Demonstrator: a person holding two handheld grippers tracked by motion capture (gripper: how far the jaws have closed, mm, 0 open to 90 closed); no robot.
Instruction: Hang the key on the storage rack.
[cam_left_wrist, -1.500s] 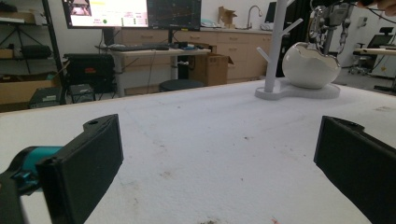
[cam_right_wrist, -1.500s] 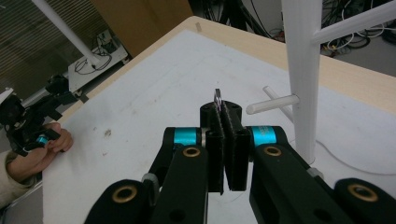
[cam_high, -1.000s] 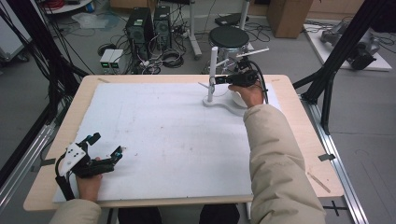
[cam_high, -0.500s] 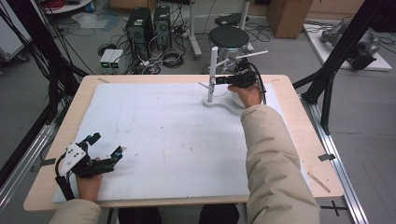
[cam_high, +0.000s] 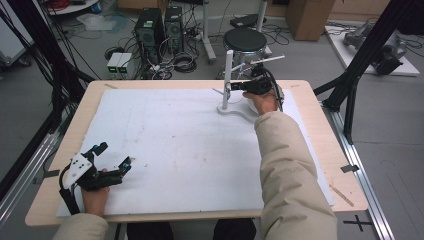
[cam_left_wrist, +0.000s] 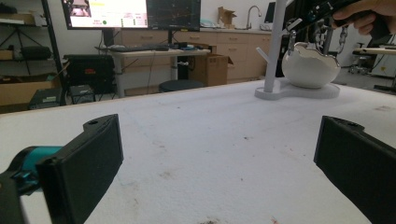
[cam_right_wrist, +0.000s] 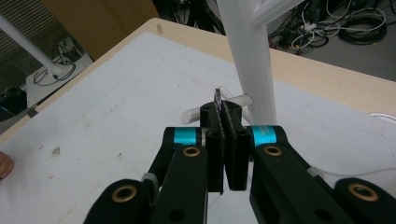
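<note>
A white peg stand (cam_high: 227, 75) rises from a flat white base (cam_high: 234, 110) at the table's far middle. A white egg-shaped bowl (cam_left_wrist: 310, 67) sits on that base. My right gripper (cam_high: 231, 86) is level with a short side peg (cam_right_wrist: 236, 101) of the stand pole (cam_right_wrist: 247, 56). The right gripper (cam_right_wrist: 221, 112) is shut on a thin dark metal piece (cam_right_wrist: 217, 94) that pokes out just in front of the peg. From the left gripper view, a metal chain (cam_left_wrist: 318, 36) hangs under that hand above the bowl. My left gripper (cam_high: 115, 154) rests open and holds nothing at the near left; its pads (cam_left_wrist: 95, 154) stand wide apart.
A white foam sheet (cam_high: 175, 145) covers most of the wooden table (cam_high: 320, 150). A black stool (cam_high: 245, 40), computer towers (cam_high: 150, 27) and cables lie on the floor beyond the far edge. Black frame legs (cam_high: 350, 95) stand at the right.
</note>
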